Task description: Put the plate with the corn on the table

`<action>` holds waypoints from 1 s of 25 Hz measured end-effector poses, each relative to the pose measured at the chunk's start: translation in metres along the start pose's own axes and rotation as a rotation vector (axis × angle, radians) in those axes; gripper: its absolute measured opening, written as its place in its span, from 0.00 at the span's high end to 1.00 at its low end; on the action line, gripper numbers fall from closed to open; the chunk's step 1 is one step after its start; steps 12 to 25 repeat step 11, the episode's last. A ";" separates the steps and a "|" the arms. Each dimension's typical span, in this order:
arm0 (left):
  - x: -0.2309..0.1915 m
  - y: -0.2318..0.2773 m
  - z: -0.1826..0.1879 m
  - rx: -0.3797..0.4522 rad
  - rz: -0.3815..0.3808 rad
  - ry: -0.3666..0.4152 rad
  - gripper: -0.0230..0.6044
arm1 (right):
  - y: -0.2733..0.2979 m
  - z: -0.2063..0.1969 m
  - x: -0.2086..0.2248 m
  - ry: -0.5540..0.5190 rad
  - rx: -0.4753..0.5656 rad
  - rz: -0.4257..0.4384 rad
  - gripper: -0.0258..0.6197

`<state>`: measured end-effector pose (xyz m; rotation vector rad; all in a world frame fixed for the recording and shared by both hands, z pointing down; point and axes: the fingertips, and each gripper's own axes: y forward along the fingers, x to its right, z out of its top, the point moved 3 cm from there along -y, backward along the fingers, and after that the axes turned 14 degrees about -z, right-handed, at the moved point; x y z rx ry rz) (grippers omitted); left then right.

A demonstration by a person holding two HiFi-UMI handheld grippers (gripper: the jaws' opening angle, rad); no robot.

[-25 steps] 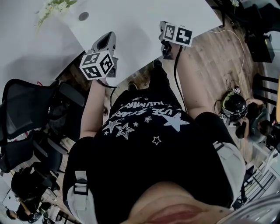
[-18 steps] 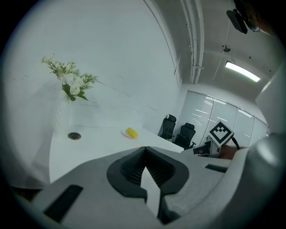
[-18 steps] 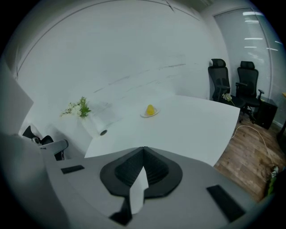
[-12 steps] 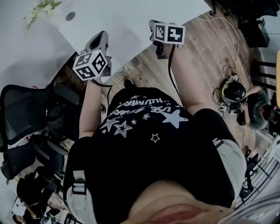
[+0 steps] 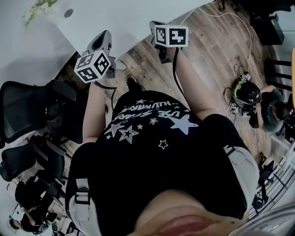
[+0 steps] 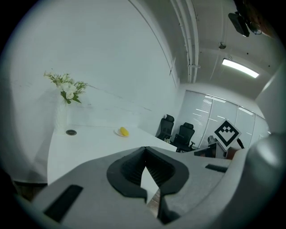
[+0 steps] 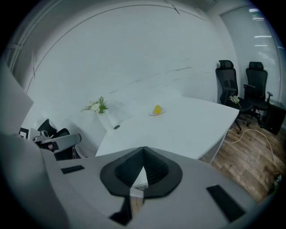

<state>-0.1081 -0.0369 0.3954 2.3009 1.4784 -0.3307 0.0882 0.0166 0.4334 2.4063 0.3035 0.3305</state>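
Note:
A small white plate with yellow corn [image 6: 121,132] rests on the white table [image 6: 89,147], far ahead of both grippers; the right gripper view shows this plate [image 7: 157,110] near the table's back side. My left gripper [image 6: 145,172] is shut with nothing between its jaws. The right gripper [image 7: 143,170] is also shut and empty. In the head view the left gripper [image 5: 102,44] and right gripper [image 5: 166,37] hang in front of the person's body, at the table's [image 5: 129,14] near edge, above wood floor.
A vase of white flowers [image 6: 67,89] stands at the table's far left, near a round grommet [image 6: 71,132]. Black office chairs [image 5: 27,110] crowd the left; more chairs [image 7: 241,89] stand on the right. Another person [image 5: 272,110] crouches on the floor at right, by gear and a cable.
The table has slid up and away in the head view. Both grippers have drawn back from over the tabletop to its near edge, above the wood floor.

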 end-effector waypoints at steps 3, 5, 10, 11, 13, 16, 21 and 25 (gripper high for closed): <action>0.019 -0.005 -0.004 0.003 -0.005 0.010 0.95 | -0.017 -0.009 0.002 -0.007 0.009 0.008 0.95; 0.031 -0.008 -0.006 0.005 -0.007 0.018 0.95 | -0.028 -0.013 0.004 -0.011 0.015 0.013 0.95; 0.060 -0.021 -0.016 0.011 -0.010 0.022 0.95 | -0.056 -0.028 0.013 -0.023 0.027 0.016 0.95; 0.066 -0.024 -0.019 0.012 -0.010 0.022 0.95 | -0.062 -0.031 0.014 -0.024 0.029 0.016 0.95; 0.066 -0.024 -0.019 0.012 -0.010 0.022 0.95 | -0.062 -0.031 0.014 -0.024 0.029 0.016 0.95; 0.066 -0.024 -0.019 0.012 -0.010 0.022 0.95 | -0.062 -0.031 0.014 -0.024 0.029 0.016 0.95; 0.066 -0.024 -0.019 0.012 -0.010 0.022 0.95 | -0.062 -0.031 0.014 -0.024 0.029 0.016 0.95; 0.066 -0.024 -0.019 0.012 -0.010 0.022 0.95 | -0.062 -0.031 0.014 -0.024 0.029 0.016 0.95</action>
